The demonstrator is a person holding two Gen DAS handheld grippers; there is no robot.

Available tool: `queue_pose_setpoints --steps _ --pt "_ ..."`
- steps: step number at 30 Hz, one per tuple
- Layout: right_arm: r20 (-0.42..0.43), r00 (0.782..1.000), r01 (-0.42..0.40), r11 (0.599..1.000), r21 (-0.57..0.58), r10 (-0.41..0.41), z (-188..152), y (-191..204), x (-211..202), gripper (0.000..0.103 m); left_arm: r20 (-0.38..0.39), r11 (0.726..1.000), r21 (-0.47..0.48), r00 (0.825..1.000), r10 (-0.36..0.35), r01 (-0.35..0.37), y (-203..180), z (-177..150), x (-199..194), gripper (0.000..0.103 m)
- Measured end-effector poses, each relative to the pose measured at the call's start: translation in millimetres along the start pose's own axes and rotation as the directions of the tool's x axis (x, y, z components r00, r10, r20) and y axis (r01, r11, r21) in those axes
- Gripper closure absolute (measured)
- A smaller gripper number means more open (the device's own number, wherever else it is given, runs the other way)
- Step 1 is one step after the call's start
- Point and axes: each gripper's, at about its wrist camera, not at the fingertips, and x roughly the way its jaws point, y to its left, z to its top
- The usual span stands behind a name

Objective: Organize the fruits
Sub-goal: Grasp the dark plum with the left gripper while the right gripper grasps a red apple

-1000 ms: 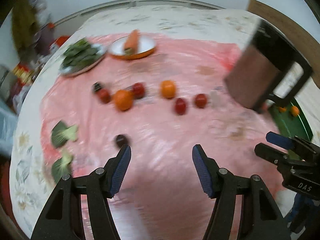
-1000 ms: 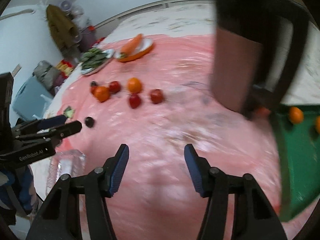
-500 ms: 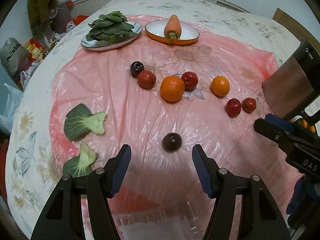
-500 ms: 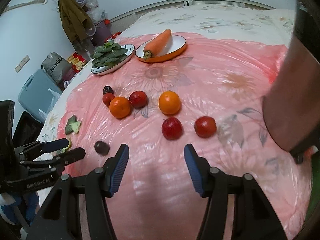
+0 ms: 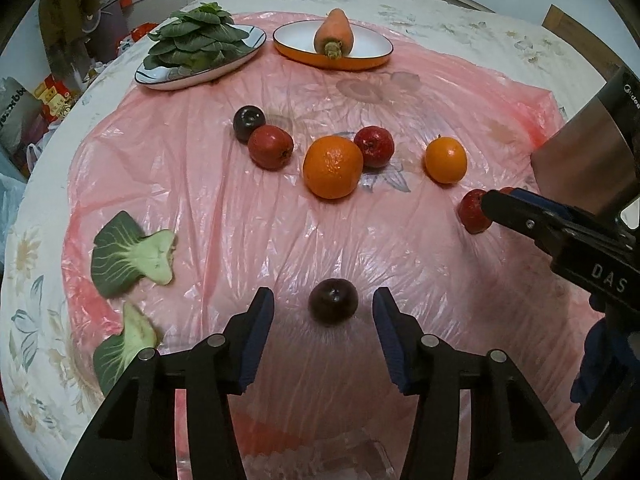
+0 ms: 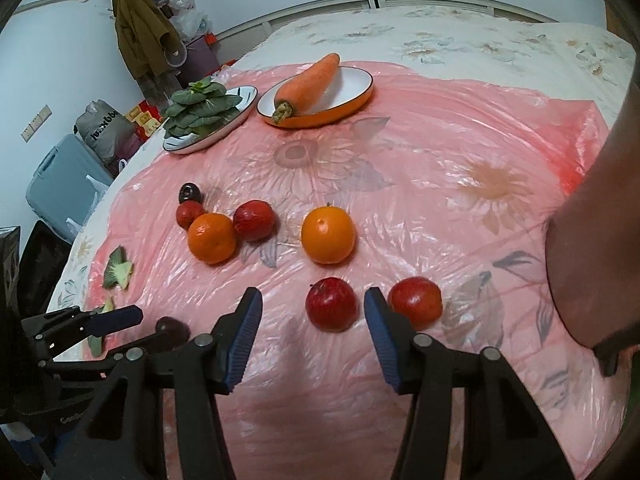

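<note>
A dark plum (image 5: 333, 306) lies on the pink plastic sheet (image 5: 224, 200) between the closing jaws of my left gripper (image 5: 323, 311); the pads stand clear of it. In the right wrist view a red apple (image 6: 331, 309) sits between the closing jaws of my right gripper (image 6: 313, 312), untouched, with a second red apple (image 6: 416, 301) just right of the right finger. Farther off lie two oranges (image 5: 333, 166) (image 5: 445, 160), two more red fruits (image 5: 270, 147) (image 5: 374, 146) and another dark plum (image 5: 249, 121).
A plate of greens (image 5: 200, 52) and an orange dish with a carrot (image 5: 333, 42) stand at the back. Two cut bok choy pieces (image 5: 132, 258) lie at the left. A metal kettle (image 5: 592, 152) stands at the right. Clear plastic container (image 5: 320, 456) below my left gripper.
Both grippers came lower and nearer the fruit, and their jaws narrowed. The dark plum now lies between the left fingers and a red apple between the right ones.
</note>
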Motion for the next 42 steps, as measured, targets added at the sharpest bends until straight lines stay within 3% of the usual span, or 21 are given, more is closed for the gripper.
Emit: queue_pose_setpoints --steps 2,7,13,15,16,18,42 --pt "-0.005 1.0 0.006 1.0 -0.011 -0.006 1.2 -0.4 5.5 0.006 -0.006 1.0 -0.001 1.0 -0.001 0.001 0.6 0.4 3.1 0.059" --pt "-0.035 0.999 0.027 0.999 -0.039 -0.029 1.4 1.5 21.4 0.019 -0.023 1.0 -0.008 1.0 -0.009 0.009 2.3 0.3 10.2 0.069" --pt "-0.05 0.998 0.041 0.998 -0.042 -0.044 -0.7 0.8 30.4 0.023 -0.029 1.0 0.005 0.999 -0.021 0.021 -0.2 -1.3 14.1 0.074" --pt "-0.056 0.997 0.043 0.998 -0.038 -0.045 -1.5 -1.1 32.1 0.032 -0.031 1.0 0.012 0.999 -0.025 0.026 -1.6 -2.0 16.2 0.078" --pt "-0.063 0.997 0.039 0.999 -0.035 -0.041 -2.0 -2.2 33.6 0.042 -0.033 0.999 0.014 0.999 -0.03 0.031 -1.8 -2.3 17.0 0.079" --pt "-0.073 0.996 0.039 0.999 -0.038 -0.042 -3.8 -3.2 35.7 0.046 -0.032 0.999 0.016 0.999 -0.031 0.031 -2.0 -2.6 17.7 0.08" --pt "-0.021 1.0 -0.017 0.999 -0.03 0.016 -11.9 12.2 -5.0 0.047 0.04 1.0 0.017 0.999 -0.019 0.018 -0.4 -3.8 -12.8 0.081"
